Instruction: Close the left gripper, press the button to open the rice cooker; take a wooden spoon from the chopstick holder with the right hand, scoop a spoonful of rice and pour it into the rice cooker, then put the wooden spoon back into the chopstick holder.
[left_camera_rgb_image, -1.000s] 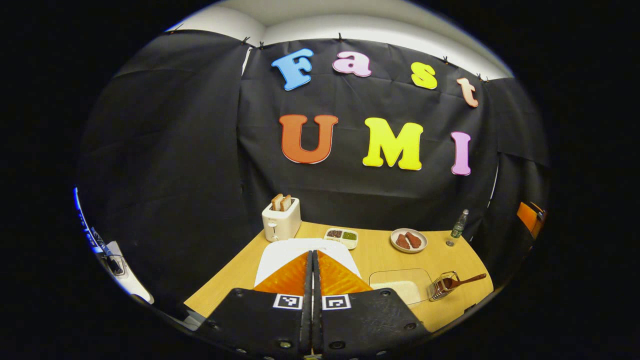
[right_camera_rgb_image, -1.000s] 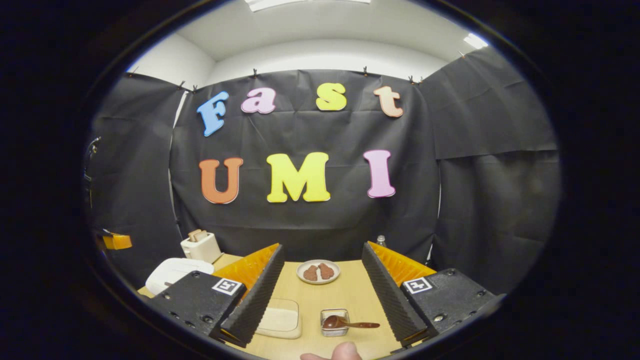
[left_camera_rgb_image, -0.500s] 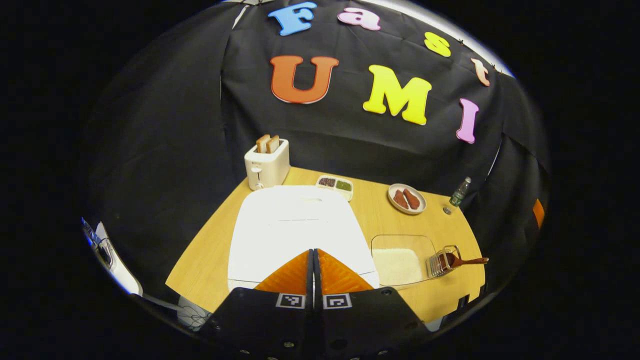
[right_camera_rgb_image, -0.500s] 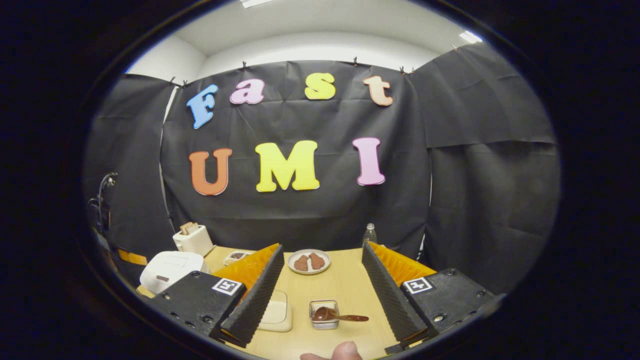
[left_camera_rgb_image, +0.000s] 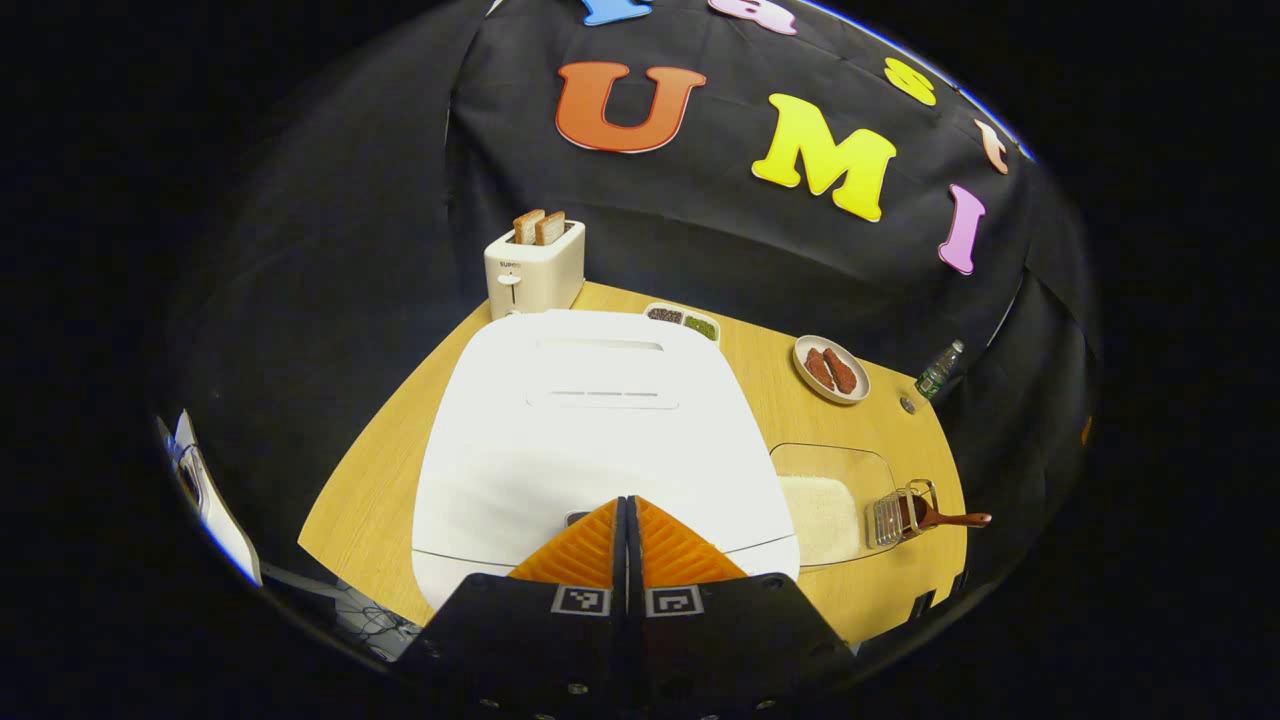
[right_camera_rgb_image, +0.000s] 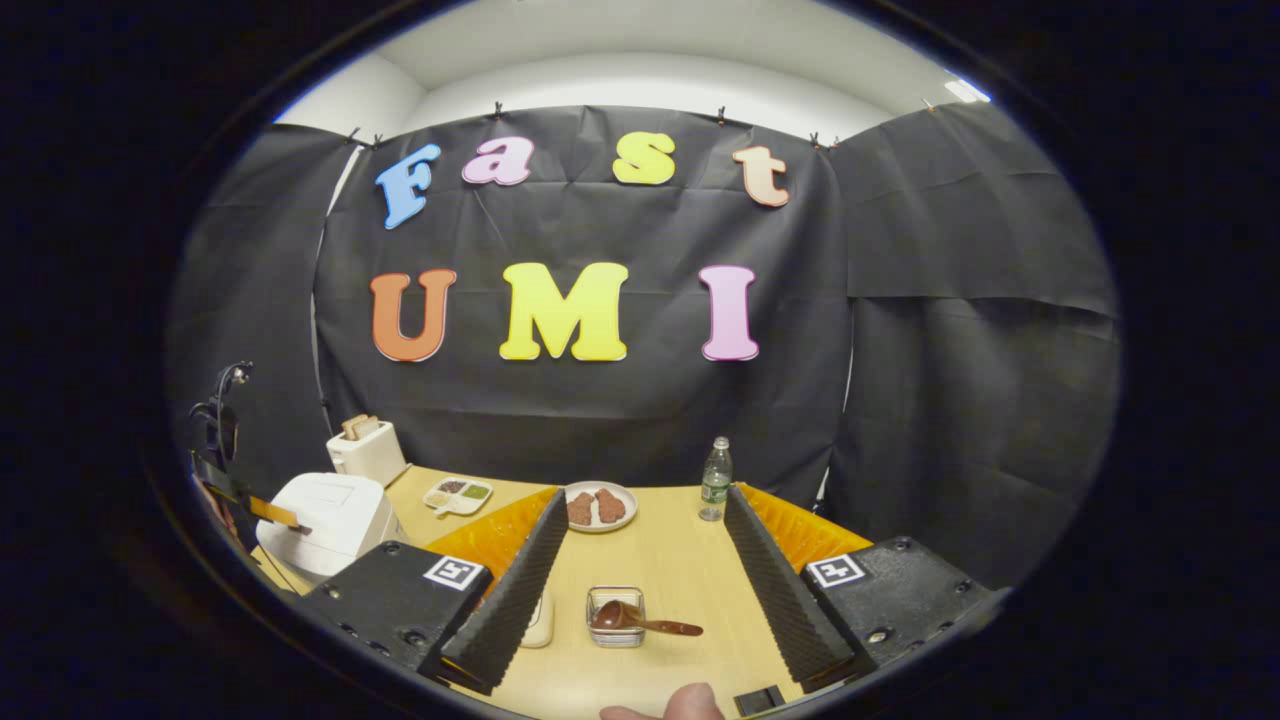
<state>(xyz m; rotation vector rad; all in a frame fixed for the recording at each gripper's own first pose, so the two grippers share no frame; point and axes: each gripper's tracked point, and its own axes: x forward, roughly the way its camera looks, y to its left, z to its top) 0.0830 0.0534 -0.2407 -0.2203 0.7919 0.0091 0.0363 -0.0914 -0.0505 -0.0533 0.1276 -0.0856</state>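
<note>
In the left gripper view, the left gripper (left_camera_rgb_image: 627, 520) is clenched, fingers pressed together with nothing between them, its tips over the front edge of the cooker (left_camera_rgb_image: 590, 430), whose lid is down. A small dark patch just left of the tips may be the button (left_camera_rgb_image: 578, 517); too little of it shows to be sure. The risk here, as I judge it: the tips look a shade right of that patch, so a push straight down could land on bare lid, slide on the smooth plastic, and leave the latch unreleased, or nudge the cooker across the table (left_camera_rgb_image: 370, 500).

In the right gripper view, the right gripper (right_camera_rgb_image: 640, 560) is released, jaws wide, hanging above the table with nothing held. Between its fingers lies the holder (right_camera_rgb_image: 615, 617) with the spoon (right_camera_rgb_image: 640, 622) tipped in it, handle pointing right. That handle lies low and nearly flat, so a grab from above could pinch the holder's rim too or tip the holder.

Beside the holder sits the rice tray (left_camera_rgb_image: 825, 495), close to the cooker; a lid springing up should clear it, but a spoon swung carelessly could scatter grains.

Farther back: plate (right_camera_rgb_image: 597, 506), bottle (right_camera_rgb_image: 713, 480), toaster (left_camera_rgb_image: 533, 265), all out of the way
</note>
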